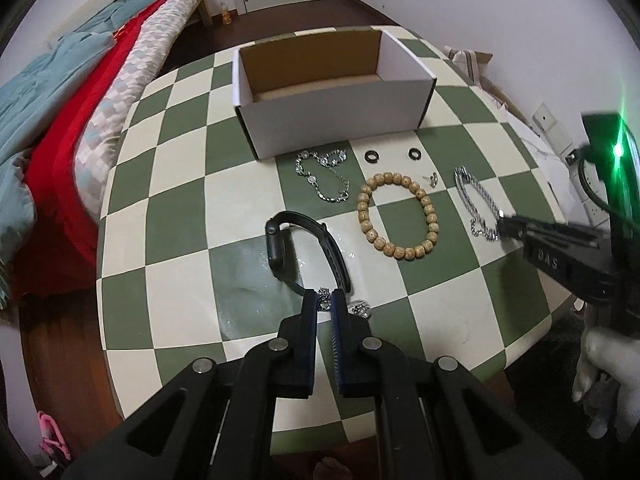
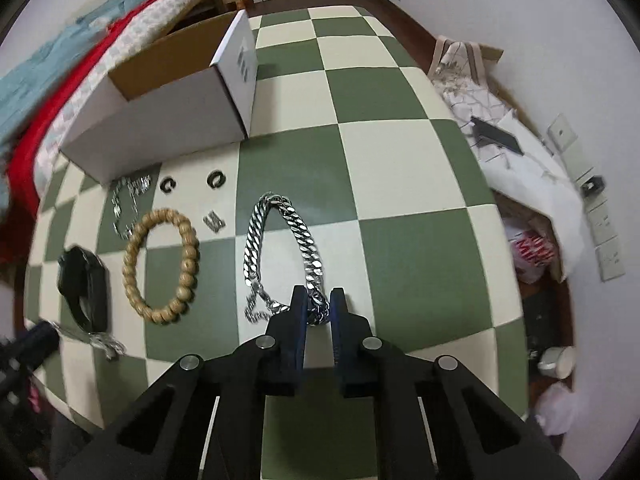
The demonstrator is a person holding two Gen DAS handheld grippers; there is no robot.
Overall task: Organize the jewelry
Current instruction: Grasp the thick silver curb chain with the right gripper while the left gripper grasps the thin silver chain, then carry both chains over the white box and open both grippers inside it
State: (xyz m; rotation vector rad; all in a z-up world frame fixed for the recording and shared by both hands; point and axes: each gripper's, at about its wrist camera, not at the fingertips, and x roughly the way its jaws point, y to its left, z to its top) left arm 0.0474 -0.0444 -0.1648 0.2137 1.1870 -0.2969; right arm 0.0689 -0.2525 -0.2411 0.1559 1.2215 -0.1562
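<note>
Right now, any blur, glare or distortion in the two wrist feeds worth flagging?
Left wrist: strong fisheye bowing of the checkered table; wet-looking glare beside the black watch; green LED flare at the right edge above the motion-blurred right gripper. Right wrist: bedding and white box smeared at upper left, left gripper soft at the edge, steel chain bracelet sharp.

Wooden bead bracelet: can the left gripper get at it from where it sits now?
Probably yes. The wooden bead bracelet lies flat with nothing on it, but the left gripper is closed on a small silver piece and must release that first.
</note>
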